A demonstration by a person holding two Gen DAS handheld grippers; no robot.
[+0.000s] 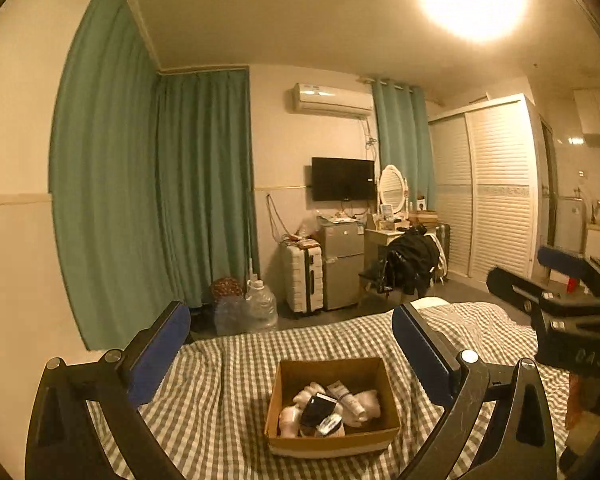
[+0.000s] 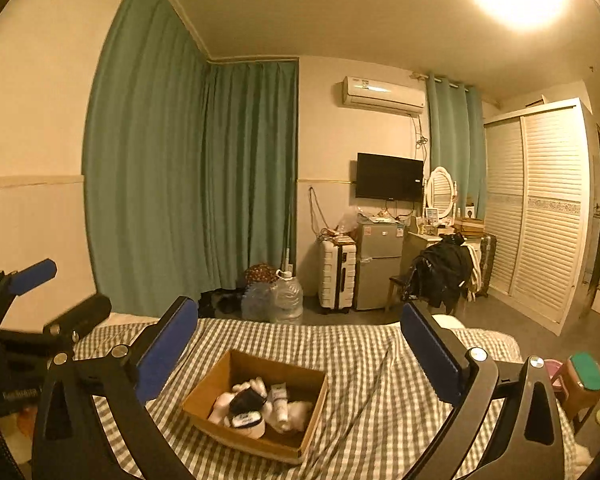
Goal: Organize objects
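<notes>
both grippers, left (image 1: 292, 334) & right (image 2: 300, 330), hung w/ fingers spread wide, nothing between, above the cardboard box (image 1: 284, 446) on the checked bedspread (image 1: 220, 380); small bottles & tubes (image 1: 332, 408) sat inside, prob. all gathered already.

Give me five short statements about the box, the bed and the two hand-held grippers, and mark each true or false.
1. The cardboard box sits on the checked bedcover. True.
2. The box is empty. False: it holds white tubes, pale bundles and a dark item.
3. The left hand-held gripper is open with nothing between its fingers. True.
4. The right hand-held gripper is clamped on a tube. False: it is open and holds nothing.
5. The television lies on the bed. False: it hangs on the far wall.
</notes>
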